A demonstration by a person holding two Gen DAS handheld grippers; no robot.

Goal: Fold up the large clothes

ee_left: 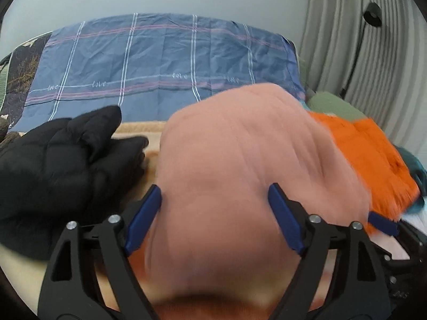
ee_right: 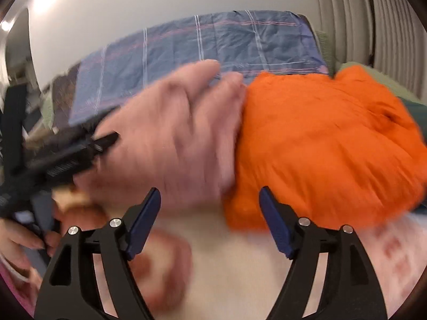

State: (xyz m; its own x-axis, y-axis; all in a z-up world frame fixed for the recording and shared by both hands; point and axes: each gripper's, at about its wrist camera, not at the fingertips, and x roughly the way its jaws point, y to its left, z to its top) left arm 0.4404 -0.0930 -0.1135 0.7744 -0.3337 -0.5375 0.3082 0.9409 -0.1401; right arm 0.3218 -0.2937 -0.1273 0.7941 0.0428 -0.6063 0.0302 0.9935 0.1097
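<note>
A pink fleece garment [ee_left: 240,160] lies bunched on the bed and fills the middle of the left wrist view. My left gripper [ee_left: 214,200] is open, its blue pads either side of the pink cloth, not closed on it. In the right wrist view the pink garment [ee_right: 173,138] lies left of an orange puffy jacket [ee_right: 328,146]. My right gripper [ee_right: 209,200] is open and empty, just before the seam between the two. The left gripper's black frame [ee_right: 61,157] shows at the left, blurred.
A black puffy jacket [ee_left: 58,168] lies to the left. The orange jacket [ee_left: 373,160] lies to the right, with teal cloth [ee_left: 416,170] beyond. A blue plaid quilt [ee_left: 160,64] covers the bed's back. Curtains [ee_left: 373,40] hang at right. The blanket [ee_right: 240,266] is cream patterned.
</note>
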